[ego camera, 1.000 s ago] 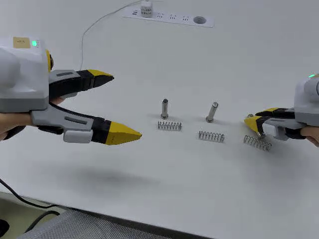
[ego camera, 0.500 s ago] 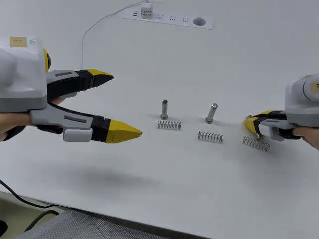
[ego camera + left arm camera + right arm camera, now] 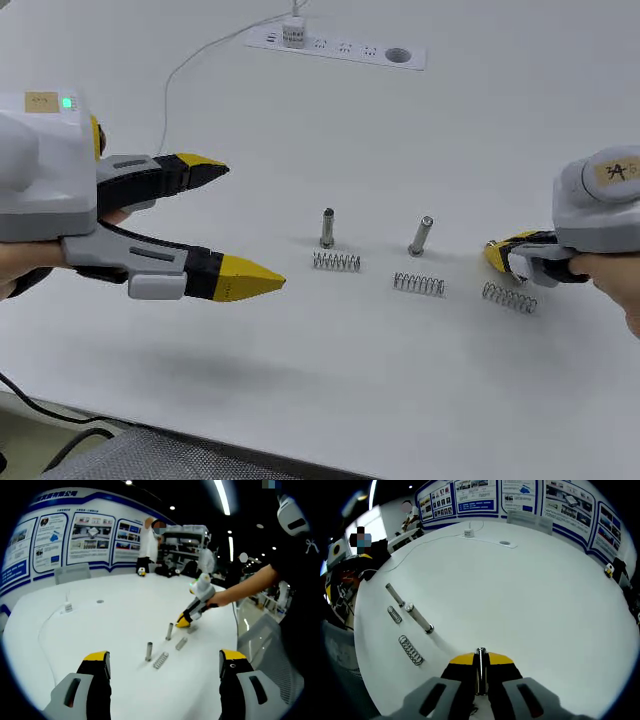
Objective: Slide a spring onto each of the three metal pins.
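My left gripper hangs raised on my left side, roughly level and pointing right, its yellow-tipped jaws spread wide apart. My left hand wraps the handle from behind. My right gripper sits low, pointing left, jaws pinched tight on a metal pin. My right hand grips its handle.

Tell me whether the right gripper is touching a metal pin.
Touching. In the right gripper view the right gripper has its yellow jaws closed on the metal pin, no gap either side.
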Motion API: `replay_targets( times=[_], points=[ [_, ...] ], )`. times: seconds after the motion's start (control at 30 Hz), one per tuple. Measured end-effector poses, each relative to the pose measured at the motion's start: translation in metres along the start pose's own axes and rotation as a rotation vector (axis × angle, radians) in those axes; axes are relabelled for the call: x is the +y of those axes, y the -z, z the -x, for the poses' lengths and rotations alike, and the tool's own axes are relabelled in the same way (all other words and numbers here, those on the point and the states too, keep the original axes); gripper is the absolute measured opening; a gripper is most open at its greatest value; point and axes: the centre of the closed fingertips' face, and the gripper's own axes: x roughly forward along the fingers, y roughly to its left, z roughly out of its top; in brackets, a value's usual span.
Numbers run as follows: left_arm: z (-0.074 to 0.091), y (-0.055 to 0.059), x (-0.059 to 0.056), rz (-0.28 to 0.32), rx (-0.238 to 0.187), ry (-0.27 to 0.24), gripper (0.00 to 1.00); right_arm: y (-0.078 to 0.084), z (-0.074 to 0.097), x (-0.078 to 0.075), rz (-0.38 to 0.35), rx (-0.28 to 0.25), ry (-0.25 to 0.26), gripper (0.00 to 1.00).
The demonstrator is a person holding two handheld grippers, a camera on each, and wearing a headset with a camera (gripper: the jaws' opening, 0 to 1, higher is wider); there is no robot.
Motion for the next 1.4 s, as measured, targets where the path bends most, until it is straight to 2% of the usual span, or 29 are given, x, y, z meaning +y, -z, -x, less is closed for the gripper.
replay_targets(
  times=[0.37,0.5,1.03,1.17,1.4],
  points=[
    [0.008,-0.001,0.002,-0.002,-0.011,-0.021,0.90,0.001,0.003,0.001,0.014,-0.005,-0.009,0.07],
    [0.010,-0.006,0.000,0.007,-0.038,-0.021,0.91,-0.001,0.006,0.003,0.023,-0.028,-0.018,0.07],
    [0.012,-0.007,-0.004,-0.006,-0.039,-0.028,0.90,-0.010,0.020,0.001,0.006,-0.097,-0.020,0.07],
    [0.010,-0.004,-0.011,-0.012,-0.030,-0.015,0.90,-0.010,0.022,0.003,0.002,-0.104,-0.023,0.07],
    [0.009,-0.003,-0.015,-0.011,-0.025,-0.002,0.90,-0.013,0.028,0.002,0.002,-0.131,-0.021,0.07]
  ],
)
